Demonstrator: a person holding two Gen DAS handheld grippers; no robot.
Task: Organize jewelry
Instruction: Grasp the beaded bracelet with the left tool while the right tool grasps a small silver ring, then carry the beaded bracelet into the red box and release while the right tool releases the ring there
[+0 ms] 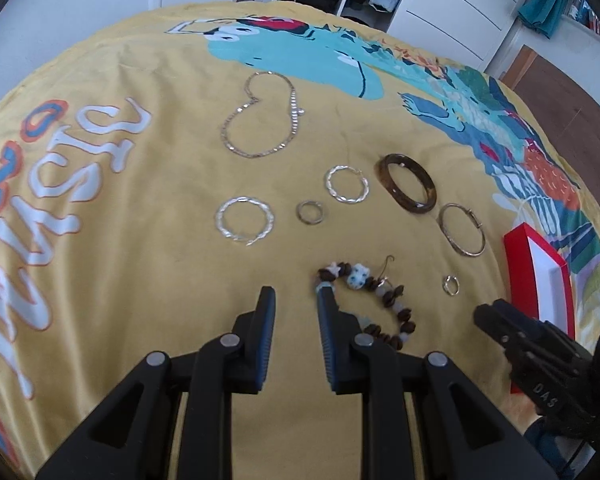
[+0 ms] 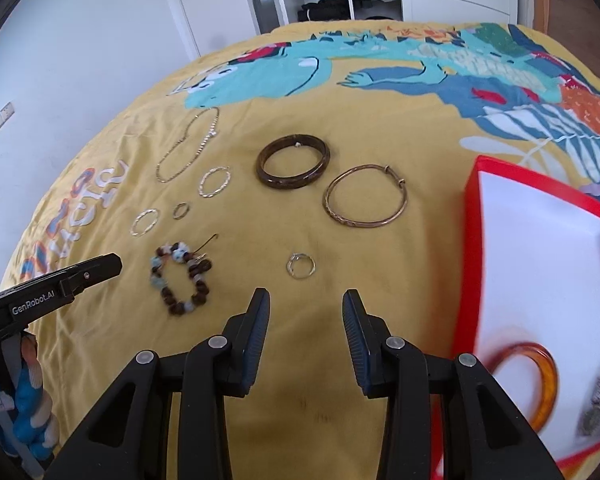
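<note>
Yellow printed bedspread (image 1: 148,280), white wardrobe (image 1: 452,4).

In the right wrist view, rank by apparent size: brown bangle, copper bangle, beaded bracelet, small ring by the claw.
1. Copper bangle
2. Brown bangle, close behind but farther off, so the order is unsure
3. Beaded bracelet
4. Small ring

Soft, even daylight fills both views, bright with no hard shadows on the yellow bedspread (image 1: 148,264). Fisheye distortion bulges the bed into a dome and leaves black vignette at the corners. Around the red box (image 2: 470,240) in the right wrist view, its edges and contents smear with motion blur. Away from the box, the bedspread's print stays reasonably sharp.
</note>
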